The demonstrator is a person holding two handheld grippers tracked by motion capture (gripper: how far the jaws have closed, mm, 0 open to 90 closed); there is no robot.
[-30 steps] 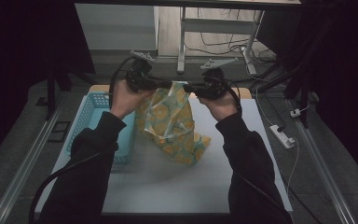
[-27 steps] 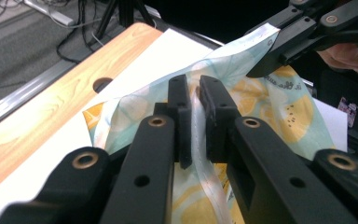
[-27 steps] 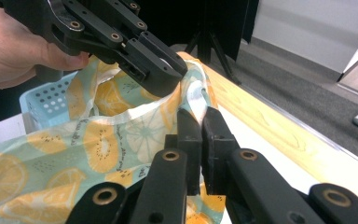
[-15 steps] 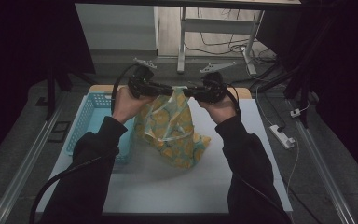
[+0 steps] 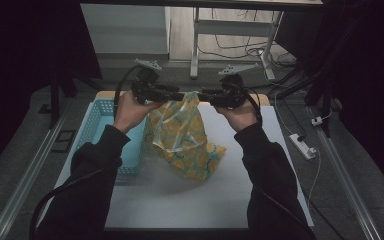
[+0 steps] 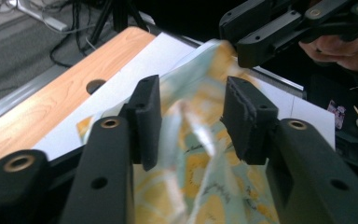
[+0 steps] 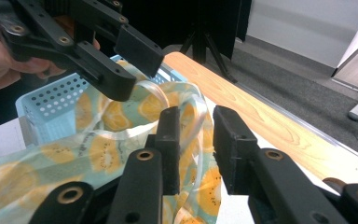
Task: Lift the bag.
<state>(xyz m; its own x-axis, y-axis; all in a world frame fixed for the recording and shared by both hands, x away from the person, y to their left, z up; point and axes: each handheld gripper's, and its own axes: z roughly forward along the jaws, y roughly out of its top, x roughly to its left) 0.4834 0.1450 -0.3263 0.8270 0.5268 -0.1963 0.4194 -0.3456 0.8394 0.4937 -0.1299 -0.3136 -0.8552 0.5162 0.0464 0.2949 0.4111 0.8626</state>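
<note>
**Bag slack between two opening grippers**

The bag [image 5: 185, 137], a thin plastic one printed with yellow fruit slices, hangs from the space between the two grippers at the far edge of the tabletop [image 5: 240, 185] and slumps down to rest on the white surface. Its top lies between the left gripper [image 5: 172, 93] and the right gripper [image 5: 209, 95], which face each other tip to tip, so the bag's upper edge runs across from one hand to the other while its body falls toward the person.

In the left gripper view the fingers [image 6: 147, 121] stand well apart, with a loose strip of the bag running up the gap and touching neither pad. In the right gripper view the fingers [image 7: 170, 140] are parted by a narrower gap, the bag's fold lying in it without being pinched. Both pairs have just been opening, with the bag between them.

Neither hand is clearly nearer: the bag's top sits about midway. The basket [image 5: 102, 135] stands just left of the bag, beside the left forearm. If the bag is meant for it, the move goes leftward, and the left gripper is the closer one to carry it there.
</note>
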